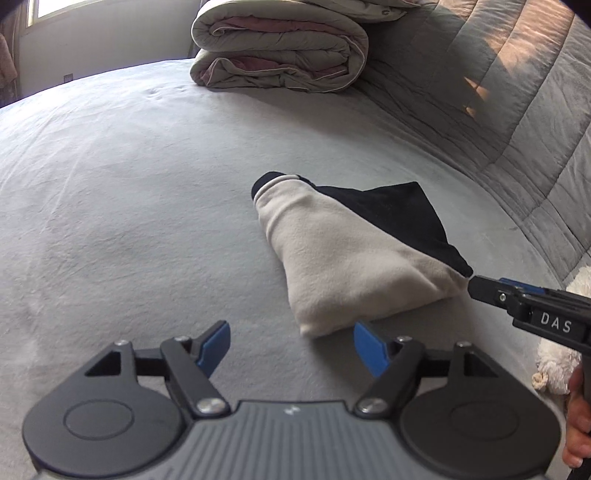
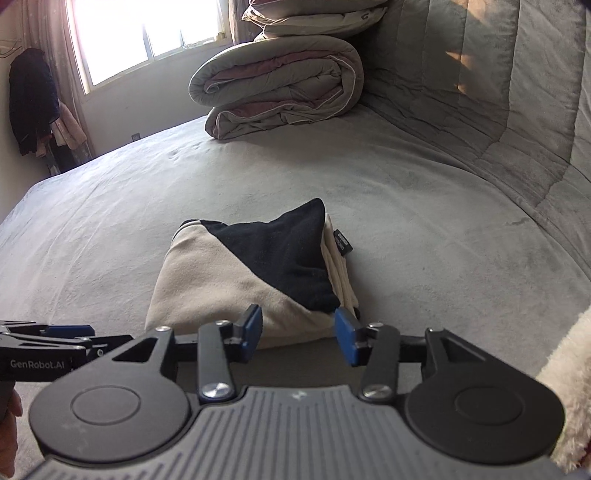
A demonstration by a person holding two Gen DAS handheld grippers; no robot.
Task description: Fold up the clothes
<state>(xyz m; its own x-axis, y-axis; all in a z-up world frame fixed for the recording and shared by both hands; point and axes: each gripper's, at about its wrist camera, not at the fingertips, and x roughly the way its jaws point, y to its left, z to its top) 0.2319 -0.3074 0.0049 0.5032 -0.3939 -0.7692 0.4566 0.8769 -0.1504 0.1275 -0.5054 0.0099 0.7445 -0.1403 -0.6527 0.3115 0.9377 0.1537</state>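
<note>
The left tongs [image 1: 291,345] are being held wide open just above the bed [image 1: 129,206], nothing lying between the blue pads [image 1: 214,345]; the near corner of the garment [image 1: 343,258] is being shown just beyond the right-hand pad, whether touching cannot be told. The right tongs [image 2: 298,332] are being held partly open at the garment's near edge, the pads standing apart and not pressing the cloth [image 2: 255,273]. In the left view the tips of the right tongs [image 1: 476,288] are being seen at the garment's right corner. The garment, beige with a black panel, is being left folded into a compact bundle on the grey bed, a small black label [image 2: 342,242] being shown at its right side. A white fluffy thing [image 2: 569,376] is being seen at the right edge. Farther off, a folded duvet [image 2: 280,88] is being kept against the grey padded headboard [image 2: 498,92], and a window [image 2: 147,33] is being lit beyond.
</note>
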